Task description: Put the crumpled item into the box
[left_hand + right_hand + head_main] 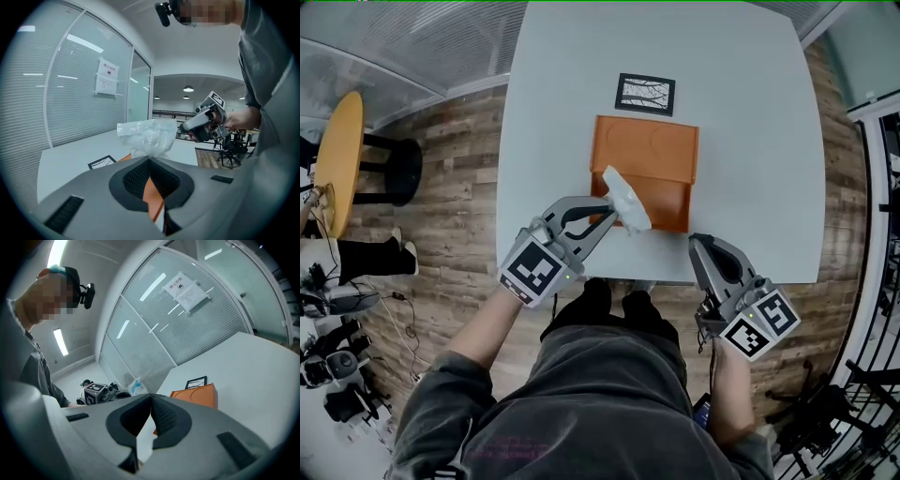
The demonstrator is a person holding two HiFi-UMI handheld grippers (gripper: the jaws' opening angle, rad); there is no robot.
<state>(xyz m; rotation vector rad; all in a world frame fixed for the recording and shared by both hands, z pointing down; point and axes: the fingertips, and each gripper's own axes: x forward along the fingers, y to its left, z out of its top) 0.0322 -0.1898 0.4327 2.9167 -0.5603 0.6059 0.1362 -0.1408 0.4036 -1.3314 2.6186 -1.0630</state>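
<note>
An open orange box [645,169] lies on the white table [750,141]. My left gripper [607,214] is shut on a crumpled clear plastic bag [626,201], held over the box's near left part. In the left gripper view the crumpled bag [146,136] stands up just past the closed jaws, with a strip of the orange box [154,197] below. My right gripper [701,246] is shut and holds nothing, at the table's near edge to the right of the box. In the right gripper view the box [199,395] shows ahead.
A black-framed picture card [645,94] lies on the table beyond the box. A round yellow table [337,159] and gear on the wooden floor stand far left. A black rack [872,309] is at the right.
</note>
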